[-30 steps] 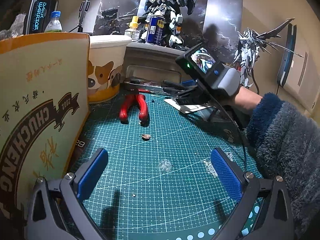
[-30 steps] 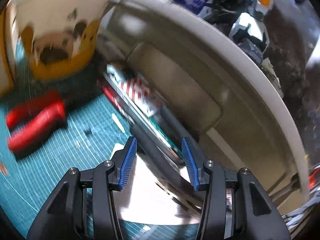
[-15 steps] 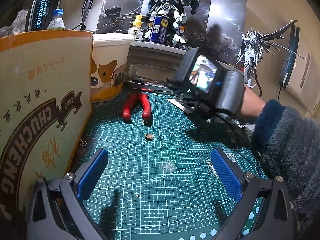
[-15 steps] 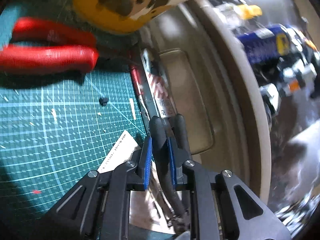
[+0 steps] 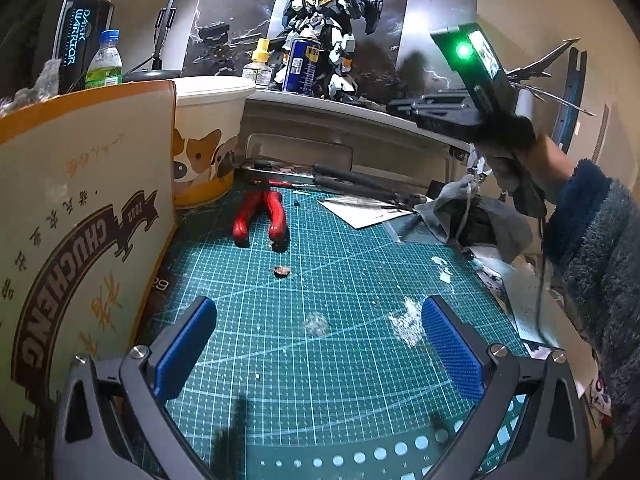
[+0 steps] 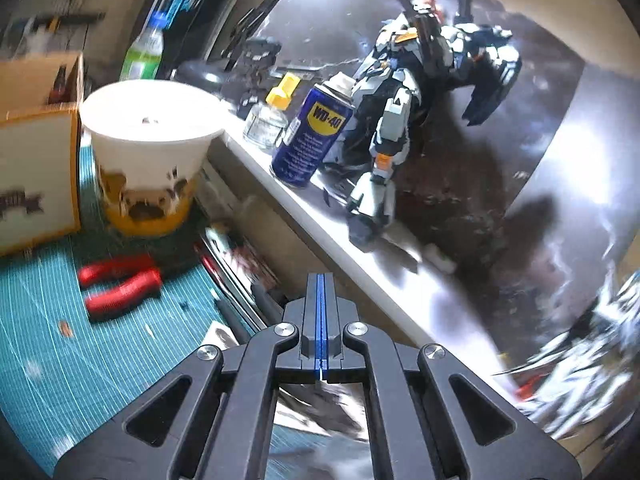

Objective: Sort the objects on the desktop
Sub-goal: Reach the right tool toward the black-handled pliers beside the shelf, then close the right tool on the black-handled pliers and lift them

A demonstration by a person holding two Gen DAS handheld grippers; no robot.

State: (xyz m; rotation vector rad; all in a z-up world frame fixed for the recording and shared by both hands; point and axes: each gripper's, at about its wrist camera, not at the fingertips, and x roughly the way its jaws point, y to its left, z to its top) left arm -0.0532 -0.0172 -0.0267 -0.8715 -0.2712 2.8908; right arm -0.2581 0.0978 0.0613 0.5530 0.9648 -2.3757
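**Right claw pinched tight on nothing, left one spread wide over the mat**

Right claw (image 6: 321, 320) has its blue pads pressed flat together, and as far as I can tell there's nothing between them. It's raised above the back of the bench, pointing toward the shelf with the WD-40 can (image 6: 310, 136) and the robot model (image 6: 404, 92). Left claw (image 5: 318, 350) is spread wide and empty, low over the green cutting mat (image 5: 320, 280).

What's left to sort: the red-handled pliers (image 5: 262, 216) lie ahead of the left claw, handles pointing back toward it, long axis running front to back, so they line up with that claw. From the right claw they're off to the lower left. The black-handled tool (image 5: 360, 182) lies along the back edge, partly over a sheet of paper (image 5: 360, 210).

Room-wise: the cardboard box (image 5: 80, 220) walls off the left side, with the corgi bucket (image 5: 204, 148) just beside it. Mid-mat is open apart from crumbs. My guess is the left claw has the easier straight run at the pliers.
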